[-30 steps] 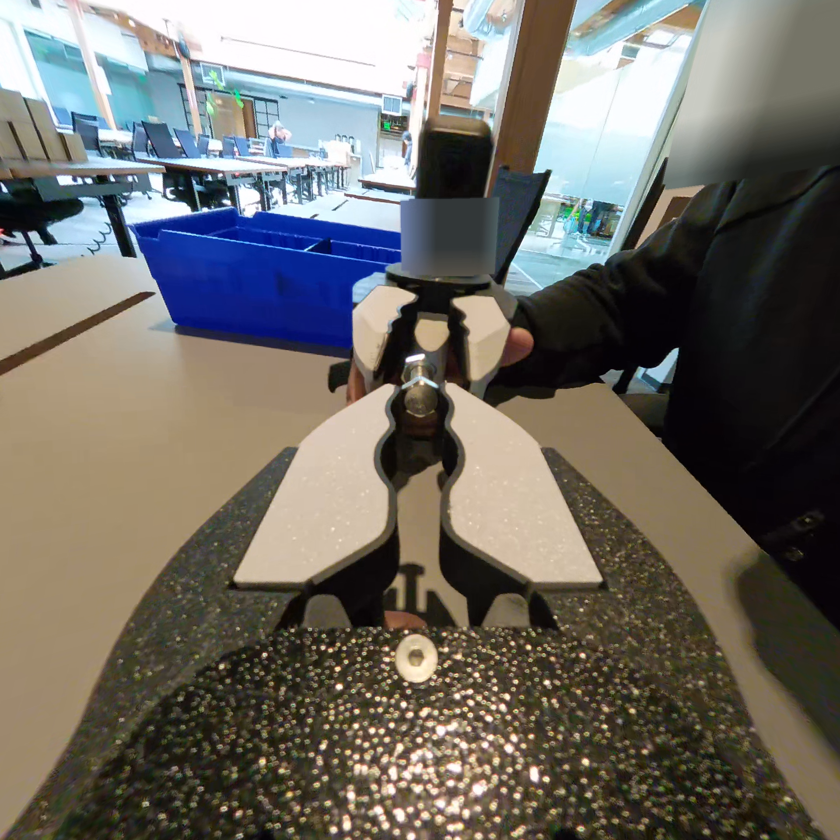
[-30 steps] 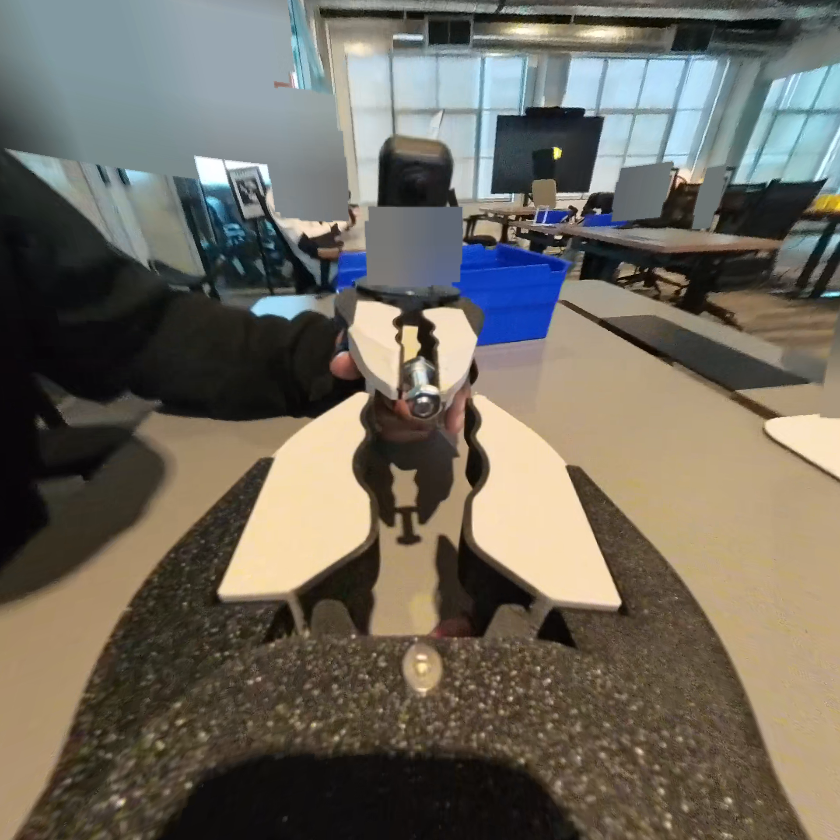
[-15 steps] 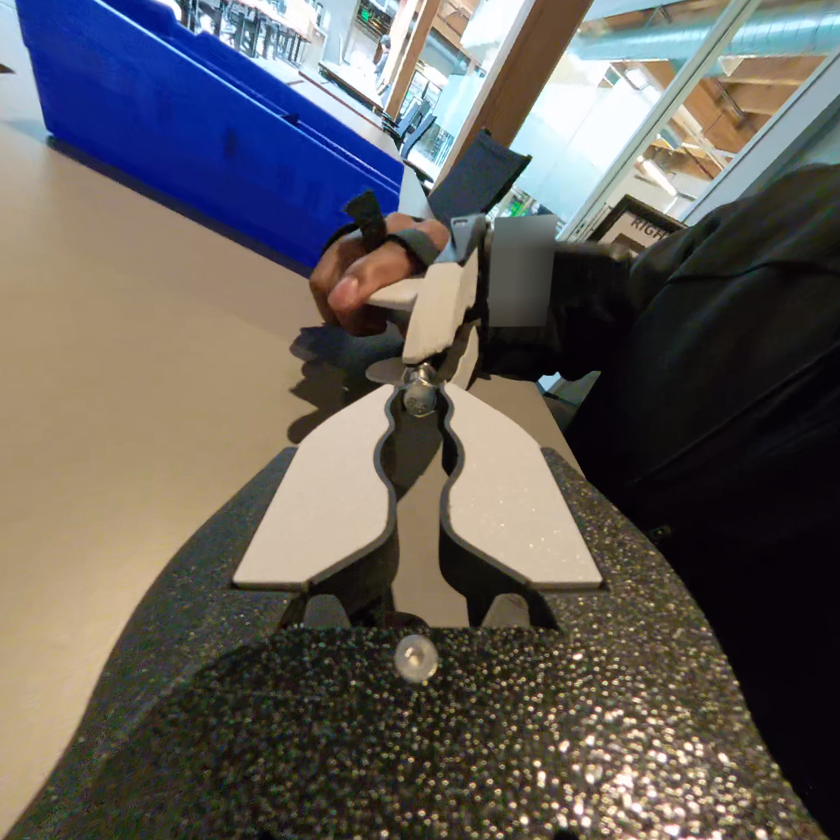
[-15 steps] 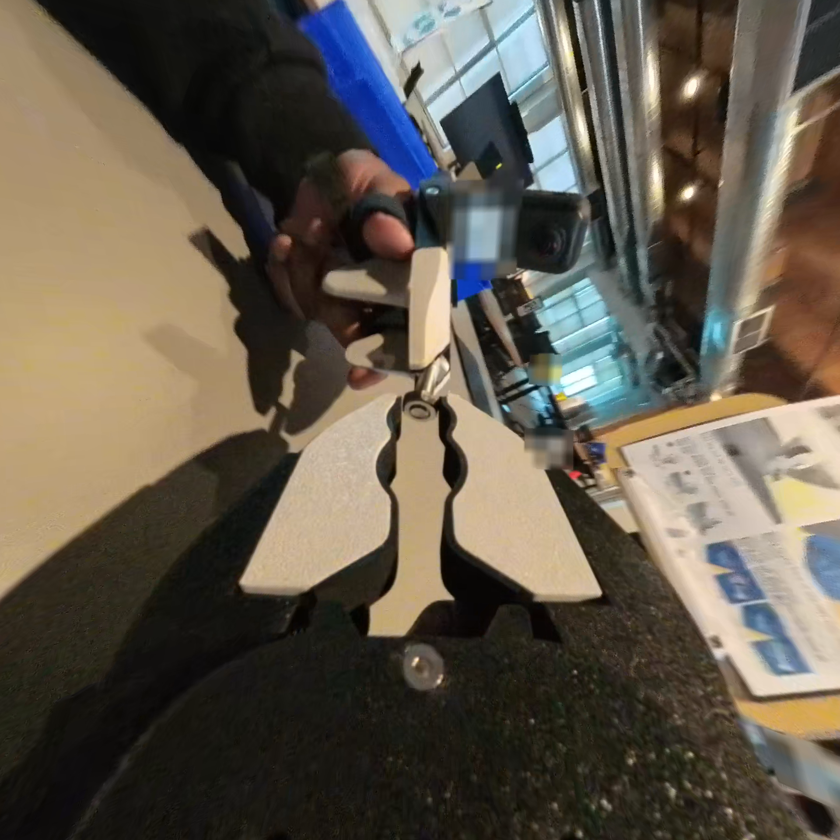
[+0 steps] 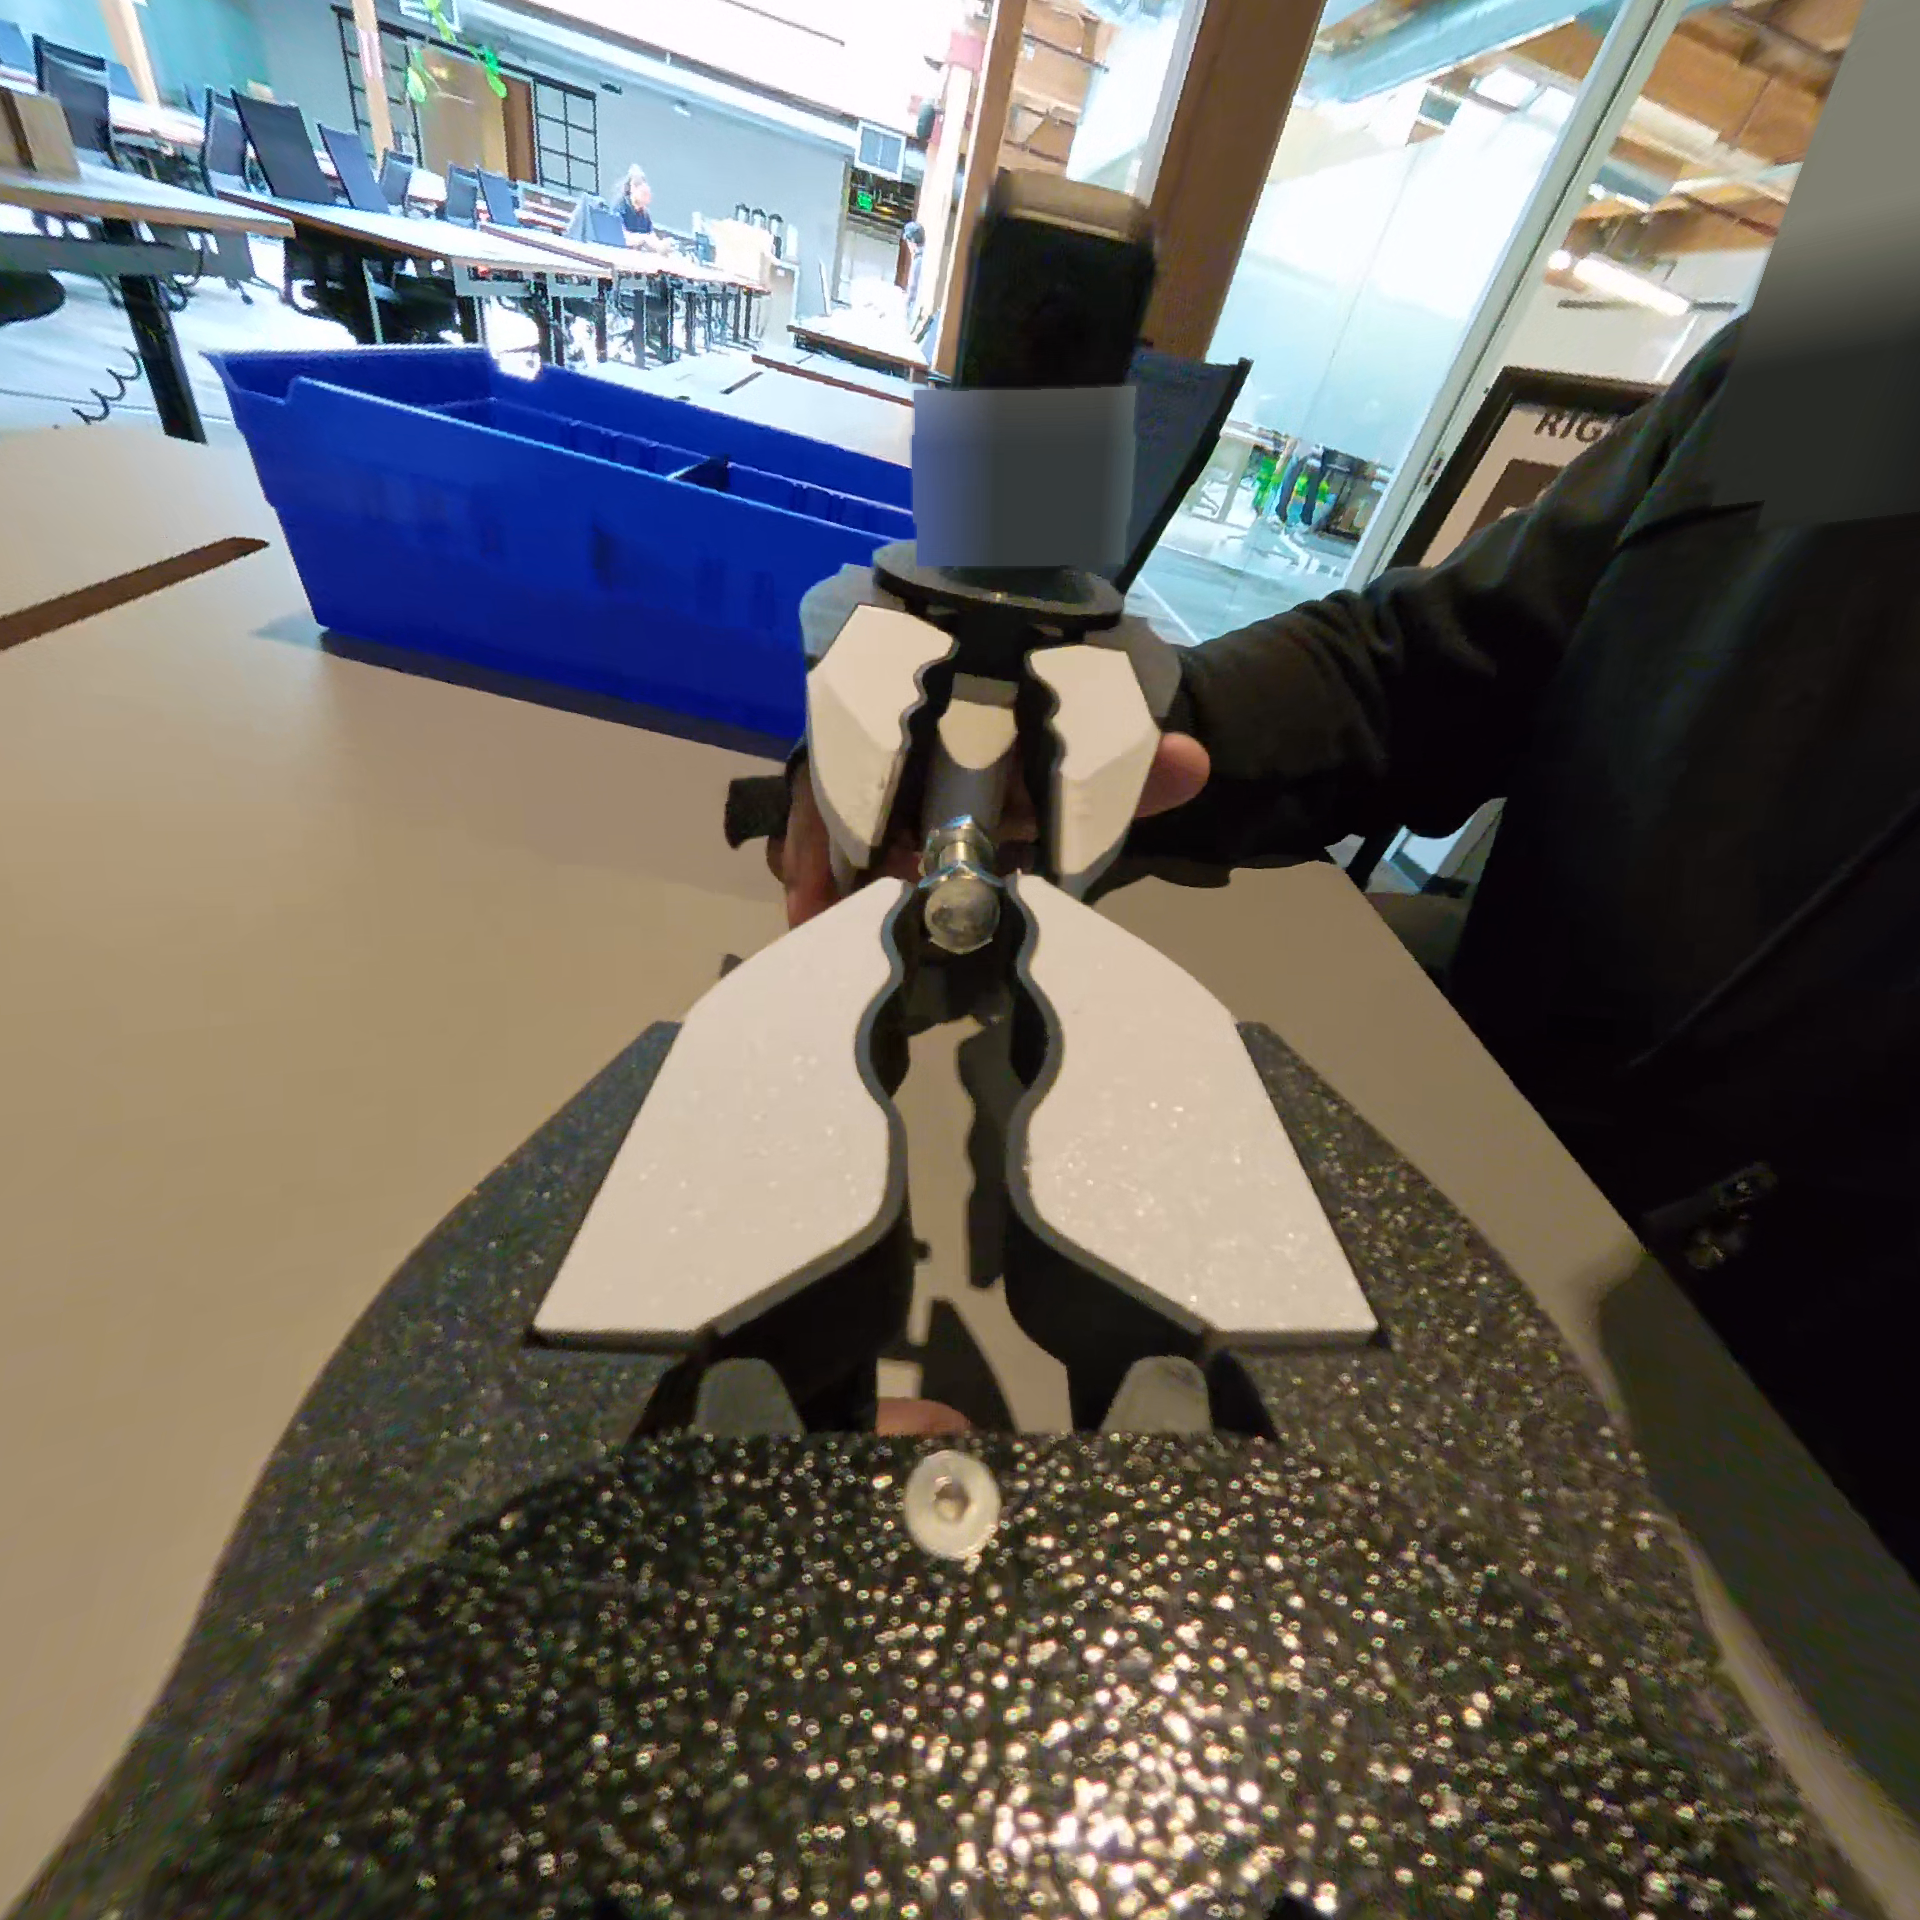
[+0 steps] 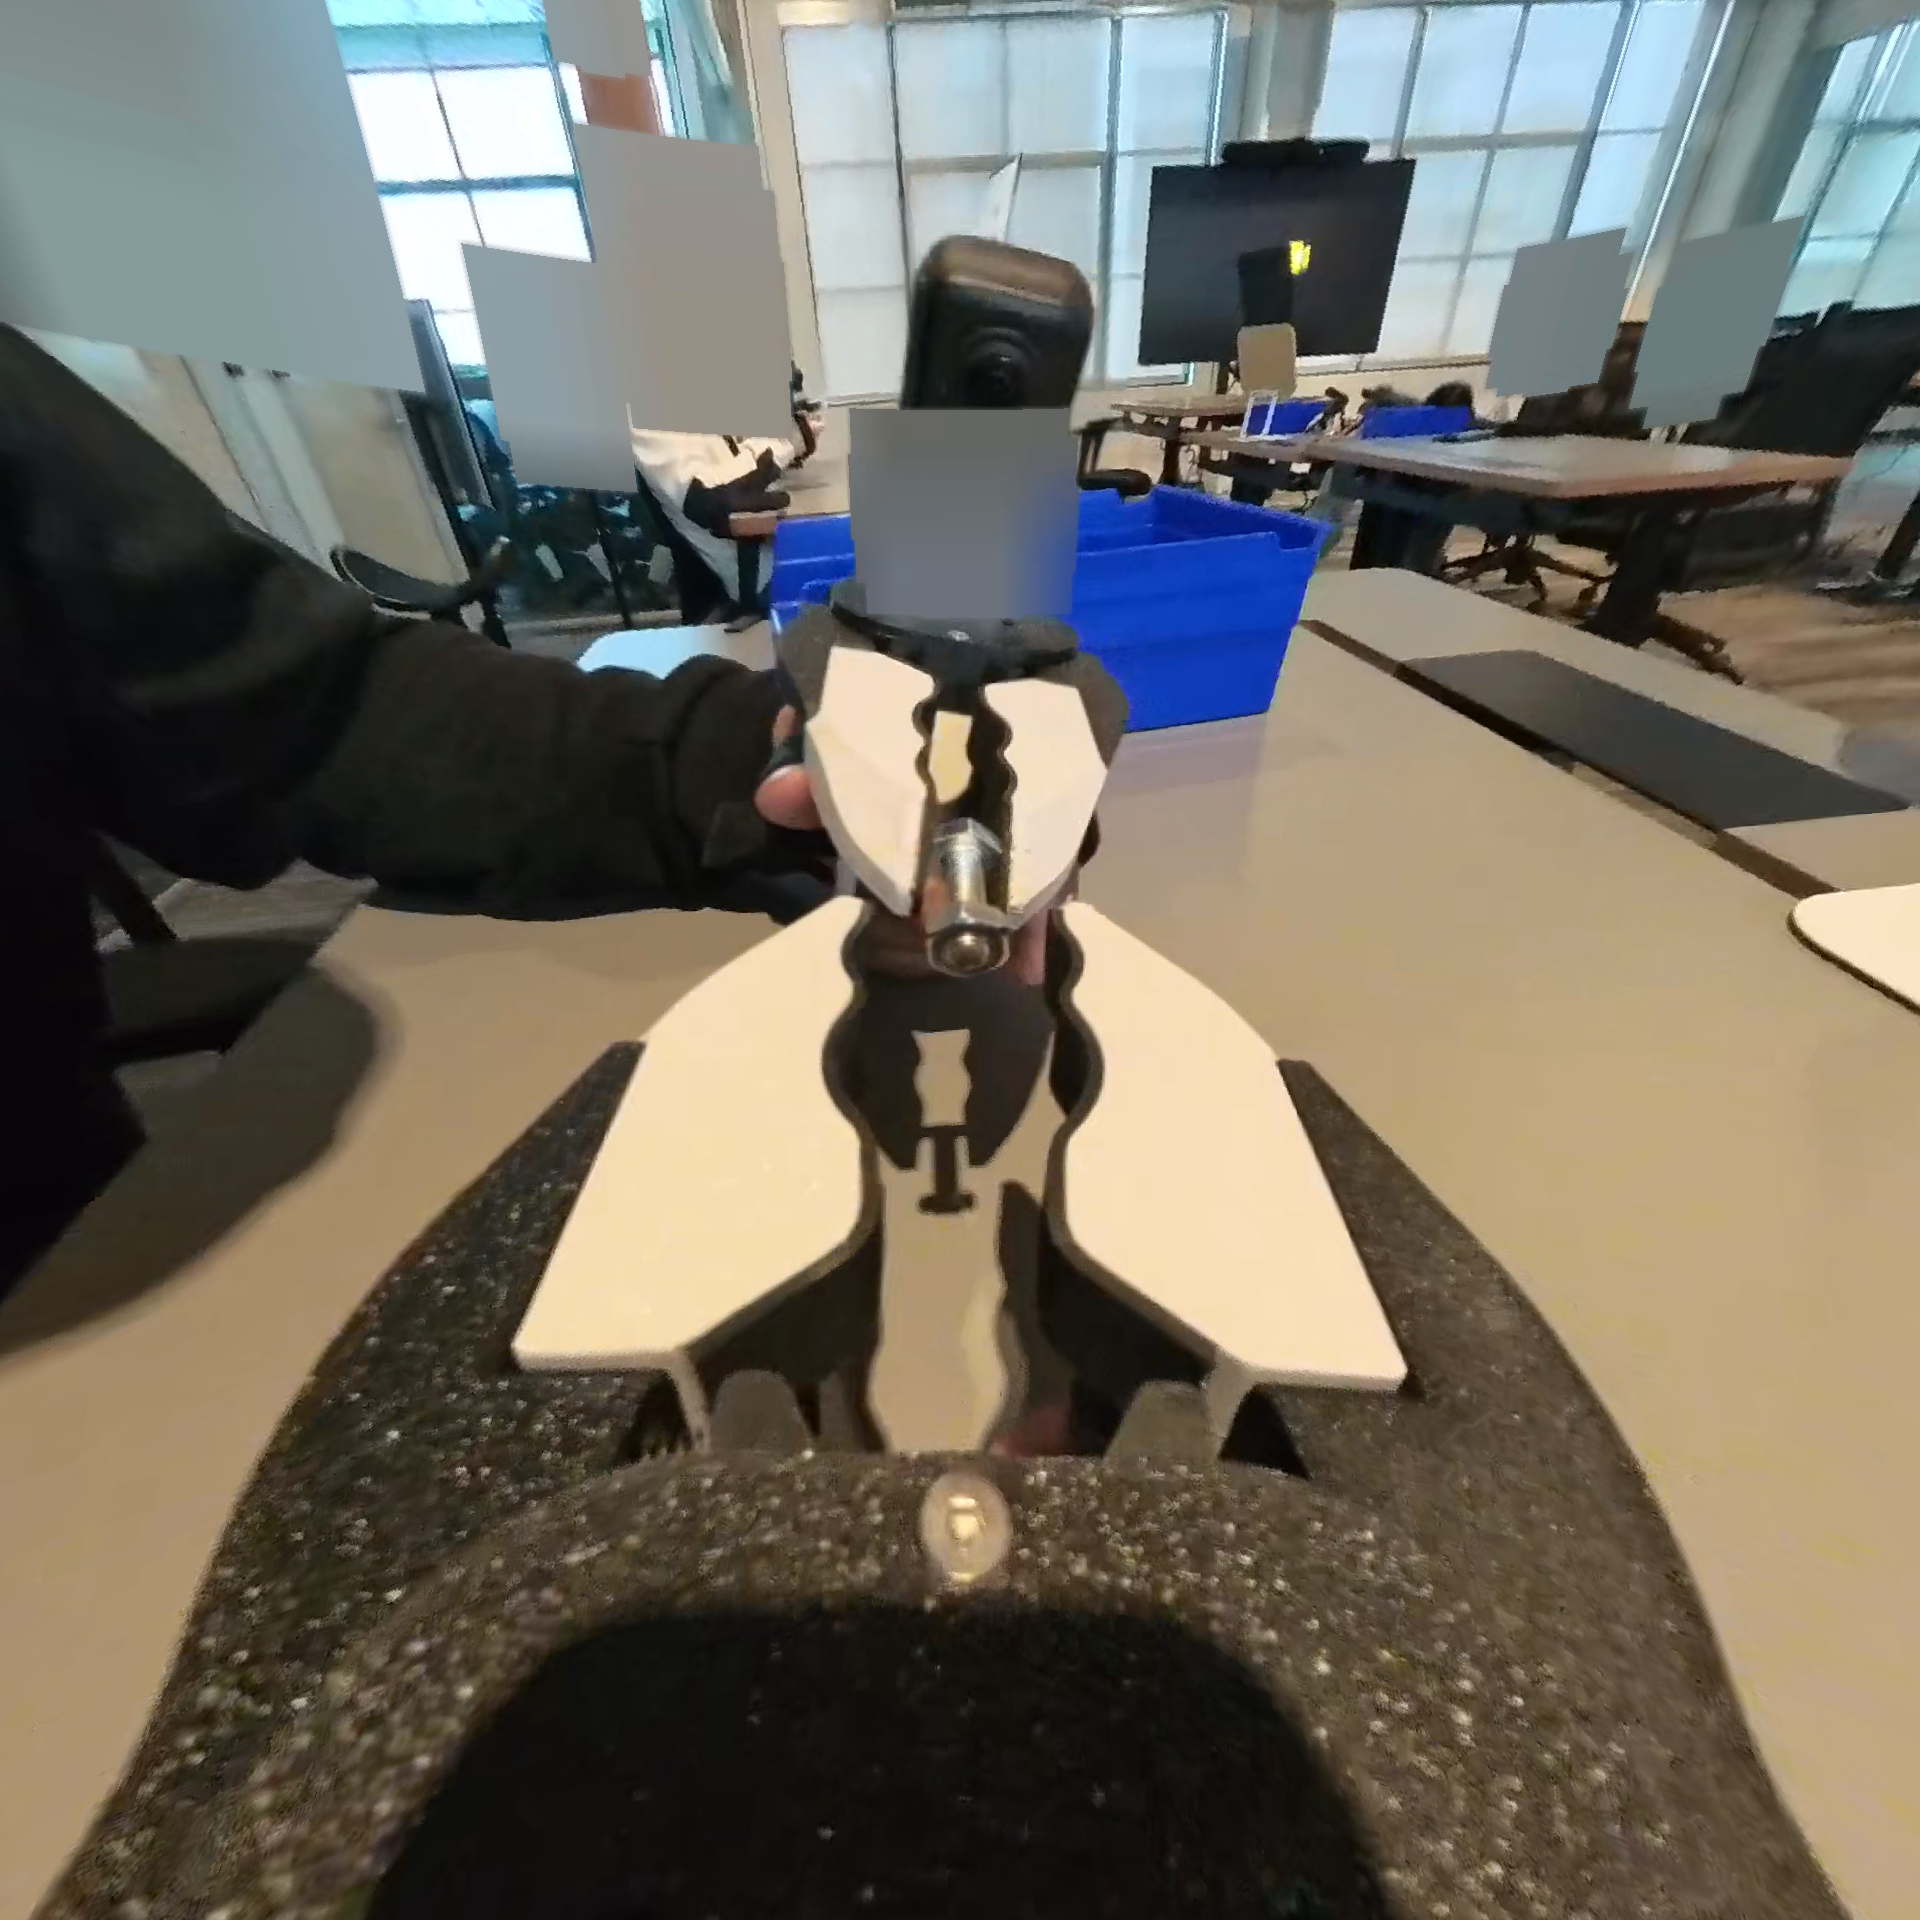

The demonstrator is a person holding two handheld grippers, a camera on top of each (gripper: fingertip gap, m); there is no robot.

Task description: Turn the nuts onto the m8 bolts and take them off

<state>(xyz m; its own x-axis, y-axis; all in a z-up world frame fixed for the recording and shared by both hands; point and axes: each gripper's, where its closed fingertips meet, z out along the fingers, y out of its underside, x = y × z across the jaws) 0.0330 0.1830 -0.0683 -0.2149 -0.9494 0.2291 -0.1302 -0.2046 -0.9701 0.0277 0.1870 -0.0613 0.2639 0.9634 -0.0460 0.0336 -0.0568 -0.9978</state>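
Note:
The two grippers face each other above the grey table (image 5: 312, 935). My left gripper (image 5: 961, 902) is shut on the head end of a silver M8 bolt (image 5: 961, 925) and holds it level. A silver nut (image 5: 958, 844) sits on the bolt's thread. My right gripper (image 5: 968, 875) faces it with its white fingers (image 5: 862, 748) apart, one on each side of the nut. In the right wrist view my right gripper (image 6: 961, 925) is open around the nut (image 6: 961, 912), and the left gripper (image 6: 966, 883) clamps the bolt (image 6: 958, 862) behind it.
A blue divided bin (image 5: 540, 540) stands at the back of the table and also shows in the right wrist view (image 6: 1195, 623). A person's dark sleeves (image 5: 1455, 727) hold the grippers. A white flat thing (image 6: 1860, 935) lies at the right edge. A black mat (image 6: 1621, 727) lies beyond. My two grippers' fingertips are within a few centimetres of each other.
Half a second ago the right gripper was shut on the nut and both views were rolled over. Now both grippers are level again and the right jaws have opened.

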